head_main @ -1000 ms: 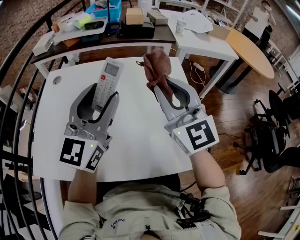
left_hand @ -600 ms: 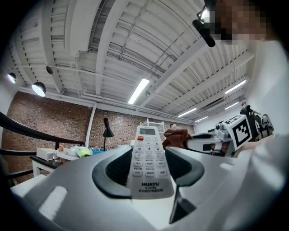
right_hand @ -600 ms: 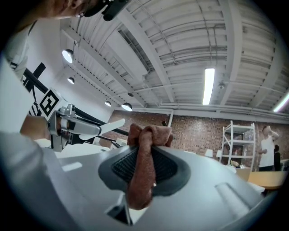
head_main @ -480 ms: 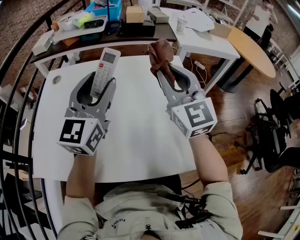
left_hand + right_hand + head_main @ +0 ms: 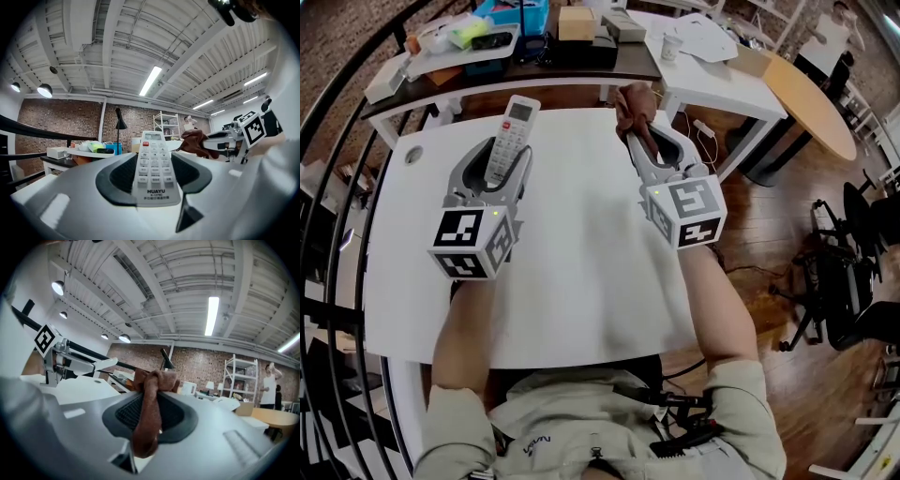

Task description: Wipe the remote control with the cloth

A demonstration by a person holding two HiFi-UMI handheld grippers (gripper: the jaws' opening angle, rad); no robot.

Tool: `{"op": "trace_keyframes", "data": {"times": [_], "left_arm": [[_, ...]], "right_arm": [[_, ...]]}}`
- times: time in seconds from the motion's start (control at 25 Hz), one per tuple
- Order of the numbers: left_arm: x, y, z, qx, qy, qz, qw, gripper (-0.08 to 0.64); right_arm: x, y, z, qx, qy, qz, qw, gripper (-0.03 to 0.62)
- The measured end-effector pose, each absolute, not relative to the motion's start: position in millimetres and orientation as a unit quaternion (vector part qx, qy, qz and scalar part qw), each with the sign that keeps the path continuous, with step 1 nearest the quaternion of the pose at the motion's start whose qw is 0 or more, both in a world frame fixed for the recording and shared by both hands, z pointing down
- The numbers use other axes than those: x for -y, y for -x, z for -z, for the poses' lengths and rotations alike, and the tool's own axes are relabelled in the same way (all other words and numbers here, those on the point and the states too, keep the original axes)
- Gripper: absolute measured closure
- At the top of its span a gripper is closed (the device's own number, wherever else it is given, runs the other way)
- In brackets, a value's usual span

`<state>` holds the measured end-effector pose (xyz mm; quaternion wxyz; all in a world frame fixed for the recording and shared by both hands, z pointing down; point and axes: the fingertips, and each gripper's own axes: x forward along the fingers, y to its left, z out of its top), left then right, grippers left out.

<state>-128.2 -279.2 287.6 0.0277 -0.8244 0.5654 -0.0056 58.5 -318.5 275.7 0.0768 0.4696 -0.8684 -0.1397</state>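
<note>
Brown crumpled cloth, slim white plastic remote control

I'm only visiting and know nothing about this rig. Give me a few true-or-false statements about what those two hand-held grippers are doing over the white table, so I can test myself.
1. The left gripper holds a white remote control between its jaws. True.
2. The right gripper is empty. False: its jaws are shut on a brown cloth.
3. The cloth is pressed against the remote control. False: in the head view the two are apart, with bare table between them.
4. The remote control has a red button near its far end, away from the person. True.
</note>
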Motion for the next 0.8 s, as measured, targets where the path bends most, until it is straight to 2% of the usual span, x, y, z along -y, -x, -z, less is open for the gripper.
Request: {"op": "trace_keyframes", "data": {"times": [0.8], "left_arm": [[365,150,-385,-0.597,0.79,0.112,-0.08,0.319]], "right_arm": [[382,-55,-356,0.864,-0.474,0.064,0.157,0.515]]}}
